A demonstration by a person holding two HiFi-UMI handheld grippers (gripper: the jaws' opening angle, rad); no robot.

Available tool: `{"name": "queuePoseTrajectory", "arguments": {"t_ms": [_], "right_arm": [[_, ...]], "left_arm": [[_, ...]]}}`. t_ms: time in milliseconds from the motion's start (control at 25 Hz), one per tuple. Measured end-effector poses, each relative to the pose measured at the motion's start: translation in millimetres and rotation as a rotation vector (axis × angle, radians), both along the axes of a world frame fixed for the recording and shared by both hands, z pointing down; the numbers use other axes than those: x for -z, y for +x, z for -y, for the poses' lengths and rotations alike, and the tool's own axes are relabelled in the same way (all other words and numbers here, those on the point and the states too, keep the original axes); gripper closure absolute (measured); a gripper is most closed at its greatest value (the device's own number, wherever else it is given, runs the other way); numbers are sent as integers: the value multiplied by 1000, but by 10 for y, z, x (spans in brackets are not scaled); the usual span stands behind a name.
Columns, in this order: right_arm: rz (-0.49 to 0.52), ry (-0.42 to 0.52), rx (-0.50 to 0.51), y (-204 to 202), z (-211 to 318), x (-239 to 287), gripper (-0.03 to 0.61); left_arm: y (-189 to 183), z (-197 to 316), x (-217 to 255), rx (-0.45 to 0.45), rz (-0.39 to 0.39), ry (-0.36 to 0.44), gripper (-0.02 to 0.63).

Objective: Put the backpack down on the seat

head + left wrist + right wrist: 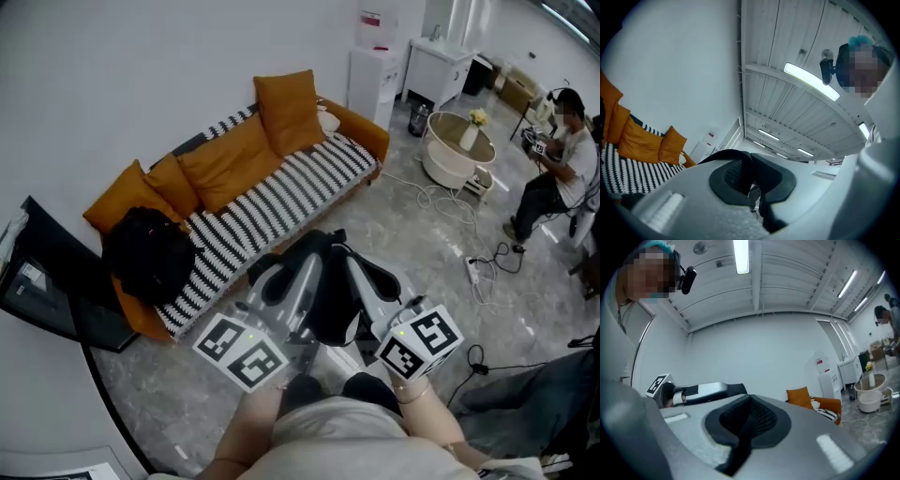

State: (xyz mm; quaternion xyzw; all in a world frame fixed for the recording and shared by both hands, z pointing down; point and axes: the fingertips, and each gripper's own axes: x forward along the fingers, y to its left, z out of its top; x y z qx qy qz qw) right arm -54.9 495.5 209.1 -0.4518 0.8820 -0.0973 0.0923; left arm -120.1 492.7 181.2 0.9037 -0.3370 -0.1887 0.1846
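On the left end of the sofa (361,131), the black backpack (148,255) sits upright on the striped seat cover (272,202), leaning against an orange cushion (127,197). Over the grey marble floor (403,234) in front of the sofa, well apart from the backpack, the left gripper (286,267) and the right gripper (373,274) are held side by side. The left fingers (729,176) are clenched, pad against pad, with nothing between them. The right fingers (761,420) are likewise pressed together and empty. A seated person (561,164) is at the far right.
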Motion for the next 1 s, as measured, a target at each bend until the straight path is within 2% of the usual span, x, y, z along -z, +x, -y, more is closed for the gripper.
{"name": "queuePoseTrajectory", "arguments": {"t_ms": [200,400,640,1000], "right_arm": [[-2,-42,-13,29,278,-135,577],[1,-44,-7,67,579,-167,577],[22,-44,4,204,1176,-233,577],[22,-32,50,624,2315,-158,577]], "left_arm": [[-63,318,-130,10,-7,-46,603],[-6,634,-248,9,-20,-90,603],[173,1115,-346,-2,-22,-109,603],[672,2210,-291,21,-15,-94,603]]}}
